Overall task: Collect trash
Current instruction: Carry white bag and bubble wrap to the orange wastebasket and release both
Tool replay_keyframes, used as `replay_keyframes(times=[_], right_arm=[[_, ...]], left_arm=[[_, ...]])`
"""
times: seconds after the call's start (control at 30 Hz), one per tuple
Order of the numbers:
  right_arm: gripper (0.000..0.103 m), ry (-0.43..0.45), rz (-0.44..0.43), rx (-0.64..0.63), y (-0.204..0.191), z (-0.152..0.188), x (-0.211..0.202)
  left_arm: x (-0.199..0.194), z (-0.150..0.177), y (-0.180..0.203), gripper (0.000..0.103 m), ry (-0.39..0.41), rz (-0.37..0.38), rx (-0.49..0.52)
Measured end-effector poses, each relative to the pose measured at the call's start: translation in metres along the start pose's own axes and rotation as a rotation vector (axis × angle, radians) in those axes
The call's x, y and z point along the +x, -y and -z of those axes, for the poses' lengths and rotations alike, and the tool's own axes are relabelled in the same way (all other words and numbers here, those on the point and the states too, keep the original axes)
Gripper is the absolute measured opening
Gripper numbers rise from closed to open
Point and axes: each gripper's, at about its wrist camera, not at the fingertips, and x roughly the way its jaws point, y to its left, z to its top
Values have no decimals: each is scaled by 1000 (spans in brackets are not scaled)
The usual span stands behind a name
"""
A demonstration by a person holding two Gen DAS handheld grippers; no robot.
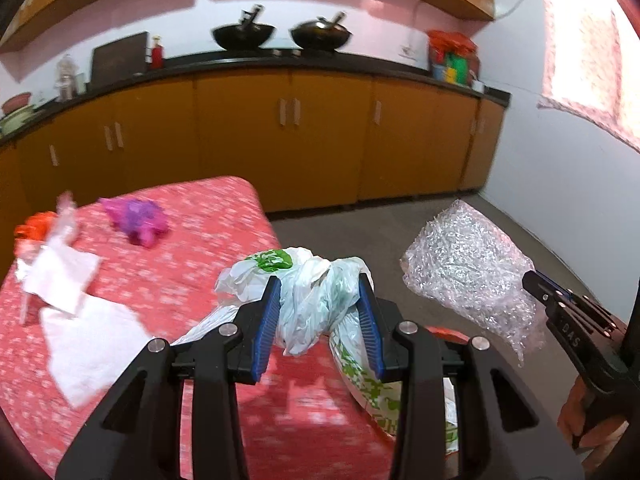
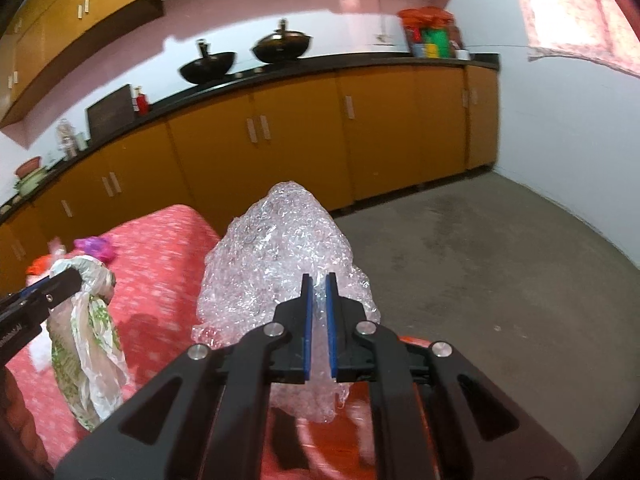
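My blue-padded black left gripper [image 1: 320,312] grips a white bag [image 1: 308,304] printed in green; my right gripper [image 2: 319,328], same colours, grips clear silvery bubble wrap [image 2: 280,256]. At lower left, the tablecloth [image 1: 192,248] is red with white specks, bearing magenta plastic [image 1: 138,220] and white tissue [image 1: 88,344].

Crumpled plastic bag [image 1: 316,300], bubble wrap [image 2: 276,264] aloft

Only one legible marking: pale letters "DAS" on the black arm of the right gripper [image 1: 534,282], at about four o'clock in the left wrist view. Green print on the white plastic bag [image 1: 308,300] too crumpled to read. A pale marking on the left gripper [image 2: 74,276], at nine o'clock in the right wrist view, cut off and unreadable.
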Motion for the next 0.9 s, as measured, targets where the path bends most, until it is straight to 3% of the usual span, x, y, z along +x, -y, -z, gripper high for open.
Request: replay_keyframes(times=[0.27, 0.5, 0.9], right_arm=[[8, -73, 102, 76, 68, 41, 17], [8, -126, 156, 106, 105, 71, 31], [8, -224, 174, 166, 129, 104, 67]], left_arm=[[37, 24, 68, 38, -75, 80, 84], [64, 45, 110, 39, -134, 119, 140], [103, 71, 147, 40, -213, 140, 262]])
